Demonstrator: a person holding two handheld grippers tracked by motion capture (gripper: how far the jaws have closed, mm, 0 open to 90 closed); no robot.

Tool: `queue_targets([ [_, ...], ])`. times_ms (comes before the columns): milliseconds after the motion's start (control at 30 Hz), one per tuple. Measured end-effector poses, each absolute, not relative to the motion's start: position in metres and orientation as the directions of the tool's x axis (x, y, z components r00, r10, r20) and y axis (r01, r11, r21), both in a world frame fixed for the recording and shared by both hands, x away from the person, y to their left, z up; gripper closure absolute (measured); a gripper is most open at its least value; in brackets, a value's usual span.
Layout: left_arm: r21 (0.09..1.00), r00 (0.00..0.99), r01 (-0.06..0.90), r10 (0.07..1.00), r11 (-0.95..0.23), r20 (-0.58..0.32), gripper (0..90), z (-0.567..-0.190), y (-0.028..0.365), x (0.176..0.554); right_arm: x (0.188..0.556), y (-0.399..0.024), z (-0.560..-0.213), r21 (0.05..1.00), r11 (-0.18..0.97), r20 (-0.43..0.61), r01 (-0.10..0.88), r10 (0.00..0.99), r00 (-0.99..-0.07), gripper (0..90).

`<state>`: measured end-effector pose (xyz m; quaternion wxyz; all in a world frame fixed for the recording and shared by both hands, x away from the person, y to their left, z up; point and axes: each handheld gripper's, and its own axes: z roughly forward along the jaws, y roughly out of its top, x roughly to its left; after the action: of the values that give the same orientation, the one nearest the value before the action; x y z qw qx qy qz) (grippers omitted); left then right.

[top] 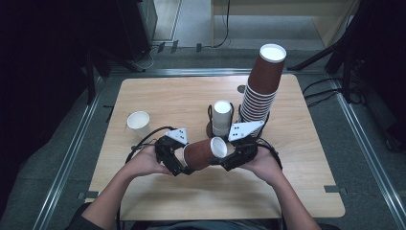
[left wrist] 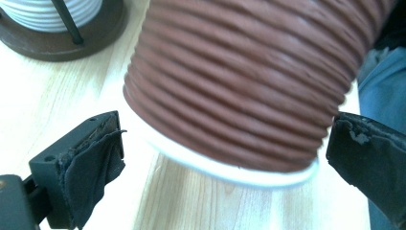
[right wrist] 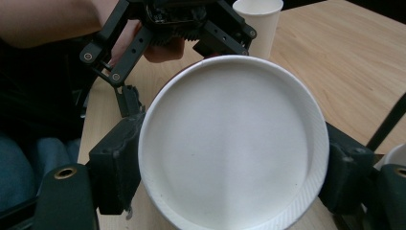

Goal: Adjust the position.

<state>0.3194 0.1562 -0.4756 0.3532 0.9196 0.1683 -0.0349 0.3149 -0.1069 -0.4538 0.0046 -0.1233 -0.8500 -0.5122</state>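
Dark floor and black stands ring the pale wooden table point(top: 158, 96) at which we sit, our forearms coming in from its near edge. Taking the brown cup point(top: 203, 153) as our landmark: it hangs just above the tabletop near the table's middle, lying on its side, long axis level and running across the table, its white open mouth toward our right and its closed base toward our left. Beyond it and to the right leans the tall stack of brown cups point(top: 261, 88), tilting rightward. Straight behind the cup, close by, stands a black wire holder on a round brown base point(left wrist: 62, 45) with white cups point(top: 222, 115) nested in it. Well off to the cup's left a single white cup point(top: 138, 124) rests tipped on the table. Holder and stack sit close behind both our hands, crowding the far side. Our right gripper point(right wrist: 230, 167) clamps the cup at its rim, one pad on each side of the mouth. Our left gripper point(left wrist: 225, 158) is released: its pads point(left wrist: 93, 158) stand on either side of the ribbed brown wall near the base, with a gap visible on the left side, gripping nothing.
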Motion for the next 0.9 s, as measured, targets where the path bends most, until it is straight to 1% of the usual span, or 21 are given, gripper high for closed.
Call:
queue_targets([
  [67,0.656,0.939,0.336,0.295,-0.676,-0.177,0.0,-0.475,0.159,0.32,0.315,-0.109,-0.453,0.876,0.432,0.129,0.212,0.213,-0.968,22.9],
  [200,0.687,0.929,0.361,0.303,-0.631,-0.21,0.0,-0.474,0.163,0.321,0.314,-0.113,-0.45,0.895,0.393,0.128,0.212,0.228,-0.965,22.8],
  [233,0.69,0.93,0.358,0.304,-0.629,-0.205,0.0,-0.474,0.164,0.321,0.314,-0.114,-0.449,0.899,0.382,0.131,0.214,0.233,-0.964,22.9],
  [267,0.693,0.927,0.367,0.307,-0.621,-0.217,0.0,-0.474,0.164,0.321,0.314,-0.115,-0.448,0.905,0.366,0.134,0.215,0.233,-0.963,22.8],
  [500,0.723,0.93,0.359,0.29,-0.59,-0.224,0.0,-0.475,0.159,0.32,0.314,-0.113,-0.445,0.925,0.301,0.172,0.233,0.215,-0.961,22.9],
  [733,0.763,0.933,0.351,0.268,-0.543,-0.239,0.6,-0.473,0.157,0.319,0.312,-0.104,-0.449,0.925,0.292,0.193,0.245,0.195,-0.962,22.9],
  [800,0.78,0.935,0.343,0.267,-0.524,-0.232,2.7,-0.47,0.159,0.318,0.313,-0.104,-0.45,0.925,0.283,0.204,0.254,0.193,-0.96,22.9],
  [900,0.786,0.94,0.326,0.265,-0.525,-0.213,4.4,-0.469,0.16,0.317,0.313,-0.103,-0.451,0.924,0.282,0.209,0.256,0.188,-0.96,23.1],
])
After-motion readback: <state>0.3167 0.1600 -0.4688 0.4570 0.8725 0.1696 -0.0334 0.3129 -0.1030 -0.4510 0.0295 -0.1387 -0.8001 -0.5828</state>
